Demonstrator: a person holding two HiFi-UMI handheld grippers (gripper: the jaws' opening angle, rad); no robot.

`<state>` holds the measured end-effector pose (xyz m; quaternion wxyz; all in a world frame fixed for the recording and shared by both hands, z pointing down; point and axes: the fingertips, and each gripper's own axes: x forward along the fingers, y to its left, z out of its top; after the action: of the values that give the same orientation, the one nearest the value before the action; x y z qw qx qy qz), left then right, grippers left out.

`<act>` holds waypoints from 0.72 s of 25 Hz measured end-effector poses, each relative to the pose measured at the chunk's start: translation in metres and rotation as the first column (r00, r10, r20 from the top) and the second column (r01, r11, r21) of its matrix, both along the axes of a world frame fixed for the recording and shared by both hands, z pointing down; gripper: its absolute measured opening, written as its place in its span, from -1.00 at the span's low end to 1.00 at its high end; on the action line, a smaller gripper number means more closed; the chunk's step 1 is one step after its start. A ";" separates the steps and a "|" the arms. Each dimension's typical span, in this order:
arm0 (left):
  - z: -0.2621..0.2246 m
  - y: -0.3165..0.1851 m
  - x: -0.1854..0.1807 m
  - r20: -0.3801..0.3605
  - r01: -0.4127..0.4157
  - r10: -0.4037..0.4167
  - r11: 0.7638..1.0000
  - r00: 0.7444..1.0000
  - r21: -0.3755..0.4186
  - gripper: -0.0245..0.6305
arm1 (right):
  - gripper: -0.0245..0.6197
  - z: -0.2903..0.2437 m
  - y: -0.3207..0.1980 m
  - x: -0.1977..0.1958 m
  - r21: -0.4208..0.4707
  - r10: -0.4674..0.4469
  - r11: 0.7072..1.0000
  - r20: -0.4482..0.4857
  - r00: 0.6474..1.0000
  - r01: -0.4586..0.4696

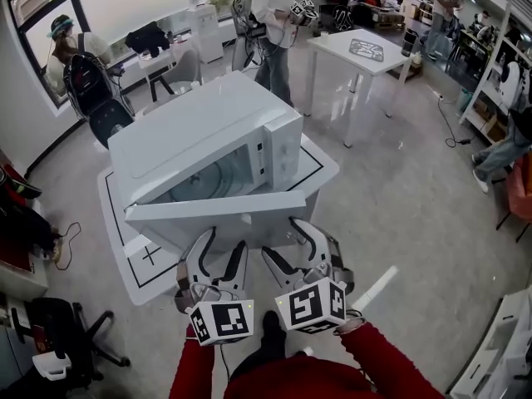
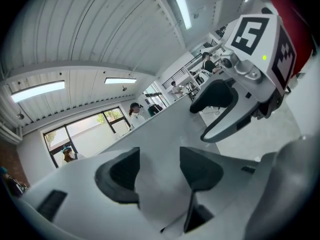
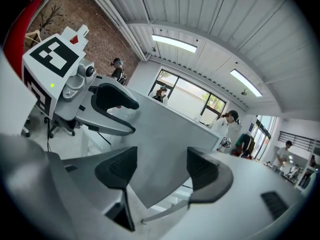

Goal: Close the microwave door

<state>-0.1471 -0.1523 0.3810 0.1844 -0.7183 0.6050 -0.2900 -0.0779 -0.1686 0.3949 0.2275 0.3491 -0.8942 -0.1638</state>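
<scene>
On the white table (image 1: pixel 320 171), the microwave door (image 1: pixel 220 214) hangs open, long edge crosswise, just ahead of my left gripper (image 1: pixel 224 239) and right gripper (image 1: pixel 284 238), both gaping, empty.

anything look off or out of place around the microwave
Only the microwave door: it stands swung out from the microwave, leaving the turntable inside showing. Nothing looks spilled or damaged on the table. The left tool and right tool are both open and empty, just in front of the door.
</scene>
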 end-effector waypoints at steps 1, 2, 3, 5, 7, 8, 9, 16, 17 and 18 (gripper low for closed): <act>0.000 -0.001 0.000 -0.003 0.000 0.000 1.000 1.000 -0.001 -0.18 | 0.04 0.000 -0.001 0.000 -0.001 0.003 1.000 -0.001 1.000 -0.003; 0.001 -0.003 0.000 -0.005 0.000 0.000 1.000 1.000 -0.001 -0.18 | 0.04 0.000 -0.003 0.001 -0.002 0.005 1.000 -0.003 1.000 -0.005; 0.001 -0.004 0.000 -0.006 -0.001 0.001 1.000 1.000 -0.002 -0.18 | 0.04 0.000 -0.004 0.001 -0.003 0.007 1.000 -0.004 1.000 -0.007; 0.002 -0.008 0.000 -0.005 -0.003 0.003 1.000 1.000 -0.005 -0.18 | 0.04 0.000 -0.007 0.000 -0.005 0.013 1.000 -0.005 1.000 -0.013; 0.001 -0.010 -0.001 -0.008 -0.002 0.002 1.000 1.000 -0.006 -0.18 | 0.04 0.000 -0.010 0.000 -0.007 0.018 1.000 -0.007 1.000 -0.018; 0.001 -0.011 -0.001 -0.013 0.000 0.000 1.000 1.000 -0.006 -0.18 | 0.04 0.000 -0.011 0.000 -0.009 0.021 1.000 -0.009 1.000 -0.021; 0.000 -0.013 -0.001 -0.019 0.000 0.000 1.000 1.000 -0.006 -0.18 | 0.04 0.000 -0.012 0.000 -0.010 0.023 1.000 -0.012 1.000 -0.023; 0.003 -0.025 -0.003 -0.043 0.003 -0.003 1.000 0.999 -0.009 -0.18 | 0.04 0.006 -0.024 -0.003 -0.015 0.026 1.000 -0.035 0.999 -0.027; 0.003 -0.026 -0.004 -0.045 0.005 -0.005 1.000 0.999 -0.008 -0.18 | 0.04 0.007 -0.026 -0.005 -0.016 0.026 1.000 -0.036 0.999 -0.027; 0.003 -0.027 -0.005 -0.045 0.008 -0.009 1.000 0.999 -0.008 -0.18 | 0.04 0.007 -0.027 -0.006 -0.017 0.026 0.999 -0.036 0.999 -0.027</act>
<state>-0.1517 -0.1790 0.3838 0.1667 -0.7227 0.6109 -0.2770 -0.0836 -0.1955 0.4018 0.2487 0.3559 -0.8866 -0.1594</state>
